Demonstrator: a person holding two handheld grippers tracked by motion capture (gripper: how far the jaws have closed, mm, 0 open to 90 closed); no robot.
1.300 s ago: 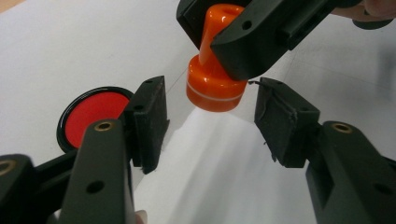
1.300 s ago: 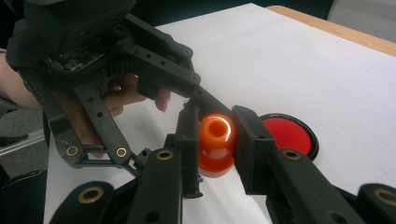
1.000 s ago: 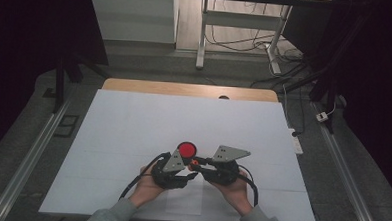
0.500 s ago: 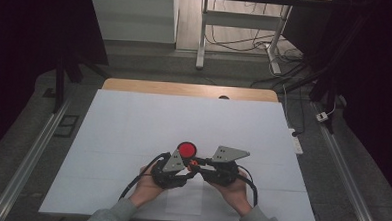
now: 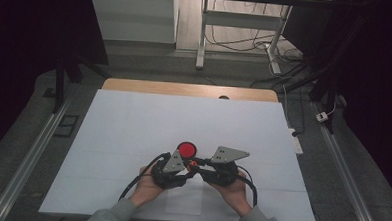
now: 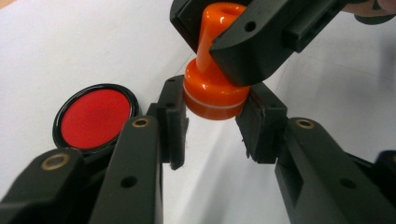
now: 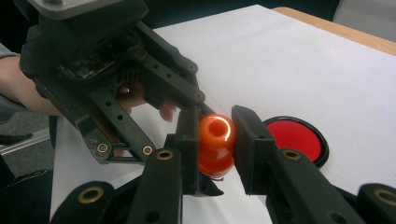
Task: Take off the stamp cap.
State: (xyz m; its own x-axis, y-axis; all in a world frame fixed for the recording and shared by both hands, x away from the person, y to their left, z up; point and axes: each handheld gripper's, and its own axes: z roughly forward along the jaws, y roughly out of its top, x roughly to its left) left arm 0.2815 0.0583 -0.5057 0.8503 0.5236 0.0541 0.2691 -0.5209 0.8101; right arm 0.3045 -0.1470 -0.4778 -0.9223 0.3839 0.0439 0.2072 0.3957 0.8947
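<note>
Down at the near edge of the white worktop the person's two hands sit close together, each with a set of tongs, and between them is a small orange stamp held up off the surface. The right tongs are clenched on its narrow neck, just under the rounded knob. The left tongs stand one jaw to either side of the stamp's wide base; whether the pads are pressing on it or only touching I cannot tell. The stamp is glossy moulded plastic, a knob over a waisted stem, flaring to a thick round foot with a pale band around it. I would judge it light and stiff, but slick enough to twist in the pads, so the waist or the flat-sided foot looks the safest hold. Just beyond the tongs a round red ink pad in a black rim lies flat on the worktop.
</note>
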